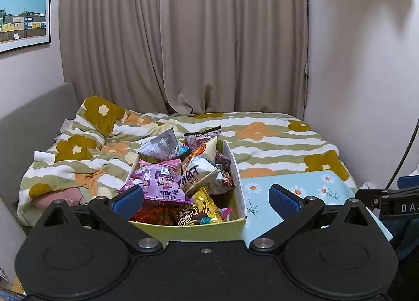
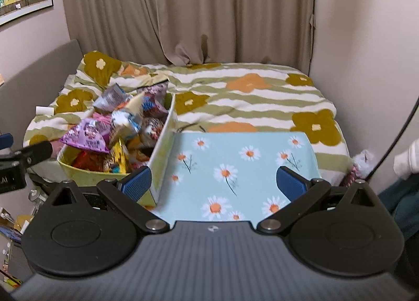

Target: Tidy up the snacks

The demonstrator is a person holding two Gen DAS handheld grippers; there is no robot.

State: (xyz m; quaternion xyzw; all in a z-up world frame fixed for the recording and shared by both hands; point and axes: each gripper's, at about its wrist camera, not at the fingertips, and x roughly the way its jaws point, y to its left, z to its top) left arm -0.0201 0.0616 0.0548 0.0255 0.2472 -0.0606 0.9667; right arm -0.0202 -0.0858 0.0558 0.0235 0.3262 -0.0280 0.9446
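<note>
The left gripper point(image 1: 205, 200) hangs wide open over the near end of a green box point(image 1: 207, 230) heaped with snack packets point(image 1: 183, 175). A daisy-print lid point(image 1: 296, 196), probably the box's, lies just right, on the striped floral bedspread point(image 1: 262, 138).

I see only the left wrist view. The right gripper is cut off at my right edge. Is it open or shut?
Observer: Open. The right gripper hangs over the daisy lid and holds nothing.
Operator: Does something lie on this lid? I see only a part of it.
Observer: No. The right wrist view shows the lid up to its far right corner, and nothing lies on what shows.
</note>
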